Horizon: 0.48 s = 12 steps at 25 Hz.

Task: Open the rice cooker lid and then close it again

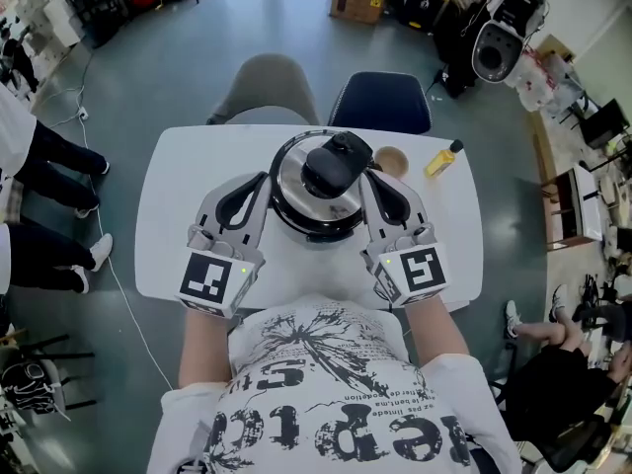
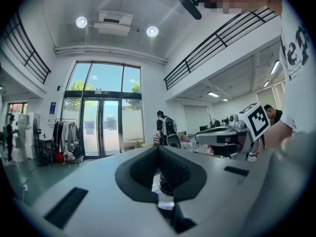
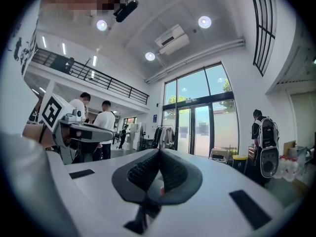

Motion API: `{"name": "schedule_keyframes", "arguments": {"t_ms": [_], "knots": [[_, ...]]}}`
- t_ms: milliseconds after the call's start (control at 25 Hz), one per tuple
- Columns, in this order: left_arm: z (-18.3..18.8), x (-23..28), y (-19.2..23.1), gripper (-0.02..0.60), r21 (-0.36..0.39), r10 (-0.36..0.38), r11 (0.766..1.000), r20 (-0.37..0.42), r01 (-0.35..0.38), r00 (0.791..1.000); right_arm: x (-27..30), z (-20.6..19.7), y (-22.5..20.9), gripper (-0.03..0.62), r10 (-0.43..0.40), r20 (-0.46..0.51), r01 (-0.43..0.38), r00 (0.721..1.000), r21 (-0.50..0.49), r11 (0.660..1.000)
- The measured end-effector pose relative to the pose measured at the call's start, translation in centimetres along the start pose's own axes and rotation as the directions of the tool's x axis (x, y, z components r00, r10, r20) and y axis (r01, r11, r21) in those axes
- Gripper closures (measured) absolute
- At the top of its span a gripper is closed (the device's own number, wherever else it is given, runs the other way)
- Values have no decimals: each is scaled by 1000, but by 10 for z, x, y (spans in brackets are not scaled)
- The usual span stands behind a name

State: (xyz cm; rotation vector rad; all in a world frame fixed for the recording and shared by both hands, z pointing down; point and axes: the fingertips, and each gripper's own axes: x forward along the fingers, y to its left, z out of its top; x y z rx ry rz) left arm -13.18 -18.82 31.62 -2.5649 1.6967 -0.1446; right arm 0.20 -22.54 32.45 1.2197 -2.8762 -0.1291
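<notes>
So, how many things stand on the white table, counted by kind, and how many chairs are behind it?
Cooker: 1
Cup: 1
Bottle: 1
Chairs: 2
Total: 5

The rice cooker lid (image 1: 294, 188) is polished metal, bright with reflections, and its handle (image 1: 334, 164) is glossy black plastic. The table (image 1: 173, 215) is smooth, matt white. The left gripper (image 1: 259, 180) and right gripper (image 1: 368, 179) have matt grey plastic shells. Their pads (image 3: 143, 171) look black, ribbed and rubbery. The shirt (image 1: 326, 383) is printed white cloth.
</notes>
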Motion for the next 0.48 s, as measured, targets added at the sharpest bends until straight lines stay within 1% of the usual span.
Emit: {"name": "schedule_keyframes", "arguments": {"t_ms": [80, 160, 480], "knots": [[-6, -1, 0, 569, 0, -1, 1000, -25, 1, 1000, 0, -2, -1, 582, -4, -13, 4, 1000, -4, 1000], [-9, -2, 2, 569, -1, -1, 1000, -34, 1, 999, 1, -5, 1, 582, -2, -18, 2, 1000, -19, 1000], [-6, -3, 0, 569, 7, -6, 1000, -22, 6, 1000, -1, -7, 3, 582, 0, -38, 1, 999, 18, 1000]]}}
